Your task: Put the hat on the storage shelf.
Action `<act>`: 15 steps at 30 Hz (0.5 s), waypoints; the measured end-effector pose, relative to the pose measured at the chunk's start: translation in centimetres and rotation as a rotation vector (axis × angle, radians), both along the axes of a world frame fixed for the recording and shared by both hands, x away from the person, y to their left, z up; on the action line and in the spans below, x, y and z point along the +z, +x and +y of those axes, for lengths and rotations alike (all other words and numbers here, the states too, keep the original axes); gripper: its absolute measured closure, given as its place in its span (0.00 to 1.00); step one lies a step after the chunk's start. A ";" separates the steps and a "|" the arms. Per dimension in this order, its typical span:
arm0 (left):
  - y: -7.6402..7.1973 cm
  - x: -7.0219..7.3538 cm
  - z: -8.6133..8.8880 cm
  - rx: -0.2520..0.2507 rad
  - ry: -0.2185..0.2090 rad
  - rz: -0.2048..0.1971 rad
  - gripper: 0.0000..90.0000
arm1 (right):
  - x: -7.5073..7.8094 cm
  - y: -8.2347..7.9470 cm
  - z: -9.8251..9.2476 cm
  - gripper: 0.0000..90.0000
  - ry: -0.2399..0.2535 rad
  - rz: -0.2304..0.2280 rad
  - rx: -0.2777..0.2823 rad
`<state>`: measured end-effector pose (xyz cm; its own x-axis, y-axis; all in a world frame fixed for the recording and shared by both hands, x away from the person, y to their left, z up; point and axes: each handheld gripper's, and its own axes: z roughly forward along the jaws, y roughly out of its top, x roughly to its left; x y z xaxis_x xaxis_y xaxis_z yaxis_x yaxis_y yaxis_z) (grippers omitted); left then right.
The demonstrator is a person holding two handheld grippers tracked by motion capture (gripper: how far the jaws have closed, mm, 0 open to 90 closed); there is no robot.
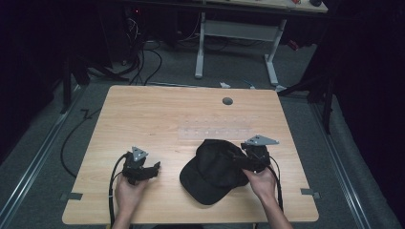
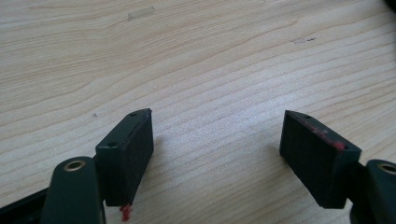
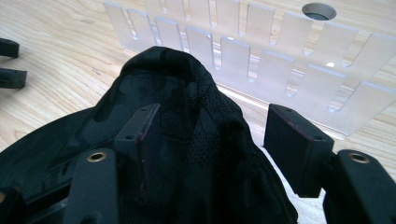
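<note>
On tabletop (image 1: 143, 114): black cap (image 1: 212, 169), my right tongs (image 3: 212, 140) spread astride its crown for gripping; left tongs (image 2: 217, 154) apart, idle

Cap (image 3: 187, 154) cut off by the frame's lower edge

Bare table (image 1: 143, 114) lies open left of the black cap (image 1: 215, 171). Just behind the cap, 1 clear slotted rack (image 3: 289, 65) blocks the way.
</note>
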<state>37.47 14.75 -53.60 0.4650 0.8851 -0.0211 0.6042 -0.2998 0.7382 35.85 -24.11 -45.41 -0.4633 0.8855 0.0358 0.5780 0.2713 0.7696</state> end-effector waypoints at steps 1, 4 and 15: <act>0.0 0.0 0.0 0.000 0.000 0.000 0.29 | -0.1 0.1 0.0 0.42 0.002 0.004 -0.002; 0.0 0.0 0.0 0.000 0.001 0.000 0.29 | -0.3 0.4 0.1 0.44 0.002 0.014 -0.006; 0.0 0.0 0.0 -0.001 0.001 0.000 0.29 | -1.4 1.3 0.2 0.58 -0.018 0.053 -0.020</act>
<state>37.46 14.75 -53.60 0.4654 0.8848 -0.0206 0.6042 -0.3006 0.7380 37.18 -23.95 -46.80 -0.4433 0.8953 0.0437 0.6234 0.2729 0.7328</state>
